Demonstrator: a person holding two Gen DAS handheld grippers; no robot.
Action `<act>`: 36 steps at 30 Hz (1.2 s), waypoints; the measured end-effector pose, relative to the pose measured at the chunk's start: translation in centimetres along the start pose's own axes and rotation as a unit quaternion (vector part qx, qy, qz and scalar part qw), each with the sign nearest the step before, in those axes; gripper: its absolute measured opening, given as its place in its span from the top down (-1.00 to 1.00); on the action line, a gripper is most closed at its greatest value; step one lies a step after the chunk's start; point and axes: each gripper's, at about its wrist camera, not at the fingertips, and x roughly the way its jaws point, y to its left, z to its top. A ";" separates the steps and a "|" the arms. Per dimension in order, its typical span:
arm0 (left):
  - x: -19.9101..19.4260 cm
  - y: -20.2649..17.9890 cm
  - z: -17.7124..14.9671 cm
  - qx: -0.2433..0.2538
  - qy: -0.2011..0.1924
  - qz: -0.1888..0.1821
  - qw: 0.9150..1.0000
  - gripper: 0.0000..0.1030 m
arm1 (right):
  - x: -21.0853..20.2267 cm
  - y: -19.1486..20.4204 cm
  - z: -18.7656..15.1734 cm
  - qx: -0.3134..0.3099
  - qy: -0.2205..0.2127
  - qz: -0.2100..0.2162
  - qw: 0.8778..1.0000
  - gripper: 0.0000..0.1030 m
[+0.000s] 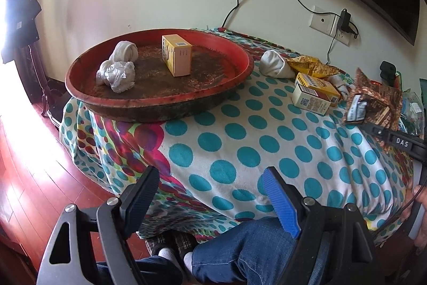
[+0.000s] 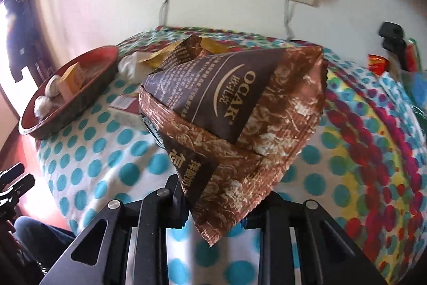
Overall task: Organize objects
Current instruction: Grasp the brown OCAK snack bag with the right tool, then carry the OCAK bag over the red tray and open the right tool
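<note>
On the far left, red tray (image 1: 248, 63): sitting on the polka-dot blanket (image 1: 226, 135), carrying a rolled white sock (image 1: 125, 51), a crumpled plastic bag (image 1: 116, 74) and an upright yellow box (image 1: 176, 55), all near one another.
Left gripper (image 1: 210, 186): hovering low before the blanket's edge, jaws spread wide, holding nothing.
Middle of blanket: bearing a white sock bundle (image 1: 275, 64) just beside a yellow crinkled packet (image 1: 312, 66), with two yellow-and-white boxes (image 1: 315, 94) stacked close below them.
Right gripper (image 2: 213, 210): pinching the lower corner of the brown OCAK snack bag (image 2: 240, 108), lifting it above the blanket, tilted.
Right edge: showing more packets, too blurred for naming.
</note>
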 end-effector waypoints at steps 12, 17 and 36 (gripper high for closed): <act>-0.1 -0.5 -0.1 0.012 -0.003 0.005 1.000 -0.60 | -2.2 -3.5 1.7 0.027 -0.030 -0.022 0.999 0.53; -0.3 -0.6 -0.1 0.014 -0.005 0.006 1.000 -0.60 | -2.7 -2.0 3.7 0.023 -0.049 -0.008 0.999 0.53; -0.6 -0.4 0.0 0.011 -0.007 0.007 1.000 -0.60 | -0.7 8.6 9.5 -0.065 -0.070 0.026 0.995 0.53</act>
